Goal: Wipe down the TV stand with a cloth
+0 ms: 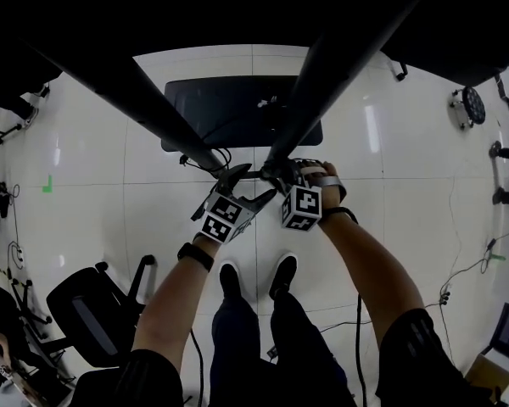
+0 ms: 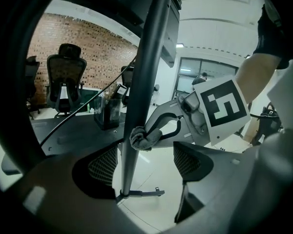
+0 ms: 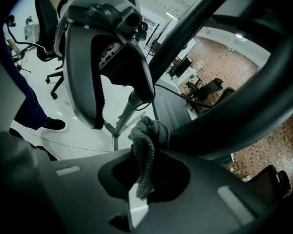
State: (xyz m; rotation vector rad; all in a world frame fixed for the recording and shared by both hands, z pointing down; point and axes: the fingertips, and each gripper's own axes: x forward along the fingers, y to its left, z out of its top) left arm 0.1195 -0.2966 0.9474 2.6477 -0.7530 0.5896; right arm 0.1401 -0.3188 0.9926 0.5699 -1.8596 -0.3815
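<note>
A person works on the TV stand [image 1: 237, 113], whose dark base sits on the white floor just ahead of the feet. The right gripper [image 3: 145, 177] is clenched on a grey cloth [image 3: 147, 143] and presses its bunched end against an upright post [image 2: 147, 72], so fabric rather than jaw meets the metal. The left gripper [image 2: 146, 162] is released, its 2 jaws apart with the post between them, seemingly to steady it. No brand is legible, only square black-and-white markers [image 2: 224, 106].
</note>
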